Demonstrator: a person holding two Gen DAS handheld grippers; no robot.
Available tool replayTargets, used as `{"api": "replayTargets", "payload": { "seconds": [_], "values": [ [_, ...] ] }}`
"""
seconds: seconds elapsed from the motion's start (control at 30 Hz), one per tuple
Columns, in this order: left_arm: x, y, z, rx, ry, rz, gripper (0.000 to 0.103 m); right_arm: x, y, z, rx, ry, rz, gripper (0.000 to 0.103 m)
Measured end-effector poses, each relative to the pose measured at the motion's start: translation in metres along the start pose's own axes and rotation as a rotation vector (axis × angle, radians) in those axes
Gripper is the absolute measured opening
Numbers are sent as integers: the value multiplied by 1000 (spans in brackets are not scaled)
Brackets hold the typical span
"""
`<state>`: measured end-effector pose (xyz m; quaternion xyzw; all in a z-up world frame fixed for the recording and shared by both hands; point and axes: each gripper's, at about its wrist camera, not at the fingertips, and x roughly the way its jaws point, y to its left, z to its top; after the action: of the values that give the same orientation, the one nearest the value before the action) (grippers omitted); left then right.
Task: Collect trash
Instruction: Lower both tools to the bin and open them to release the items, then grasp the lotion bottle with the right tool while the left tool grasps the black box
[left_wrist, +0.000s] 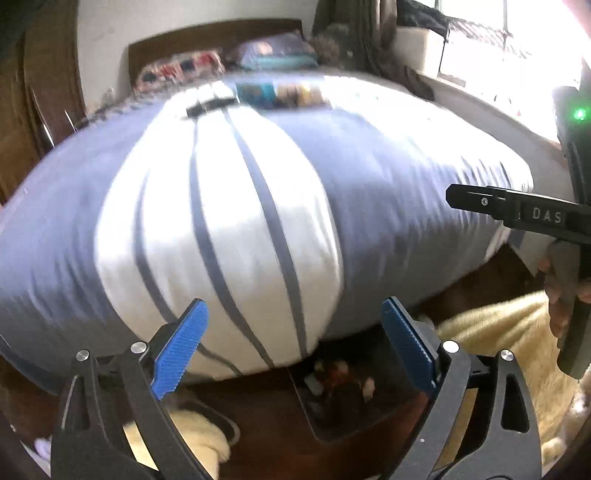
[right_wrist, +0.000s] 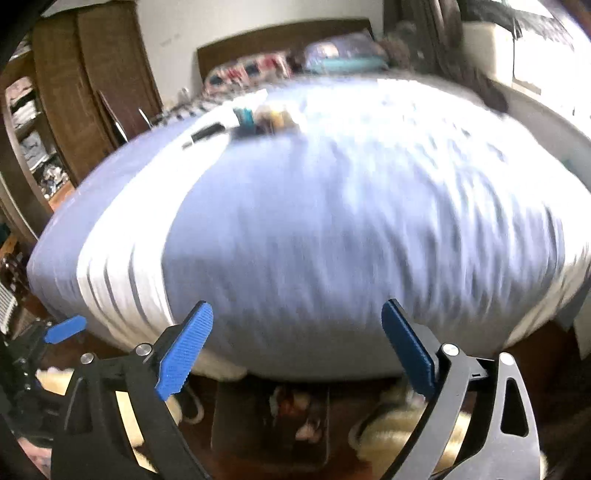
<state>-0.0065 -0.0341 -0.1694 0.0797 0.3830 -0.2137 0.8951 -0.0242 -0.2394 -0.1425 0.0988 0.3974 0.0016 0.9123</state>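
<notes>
A dark bin (left_wrist: 314, 417) with trash inside stands on the floor at the foot of the bed; it also shows in the right wrist view (right_wrist: 229, 424). Blurred colourful items (left_wrist: 284, 94) lie far up on the blue bedspread (left_wrist: 388, 192), also in the right wrist view (right_wrist: 266, 118). My left gripper (left_wrist: 295, 343) is open and empty above the bin. My right gripper (right_wrist: 295, 343) is open and empty over the bed's foot; its black body shows in the left wrist view (left_wrist: 517, 210).
A white striped band (left_wrist: 221, 240) runs down the bedspread. Pillows (left_wrist: 273, 51) lie by the brown headboard. A wooden wardrobe (right_wrist: 92, 81) stands left. A cream fluffy rug (left_wrist: 498, 332) and slippers (right_wrist: 391, 424) lie on the dark floor. A bright window (left_wrist: 517, 48) is right.
</notes>
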Motion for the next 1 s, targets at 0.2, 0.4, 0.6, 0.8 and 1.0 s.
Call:
{"api": "replayTargets", "payload": {
  "seconds": [0.2,0.4,0.6,0.8,1.0],
  "values": [
    [-2,27,62,-31,-63,11,91,7,9,68,-58,-75,-13,93],
    [38,63,120,-86,-47,25,91,49,5,125,-34,-75,33,93],
    [80,88,159,-122,-8,16,91,105,9,168,-74,-30,2,80],
    [103,101,183,-109,-23,35,91,152,11,216,-116,-24,-4,50],
    [133,119,211,-117,-11,72,91,196,22,243,-166,21,-11,48]
  ]
}}
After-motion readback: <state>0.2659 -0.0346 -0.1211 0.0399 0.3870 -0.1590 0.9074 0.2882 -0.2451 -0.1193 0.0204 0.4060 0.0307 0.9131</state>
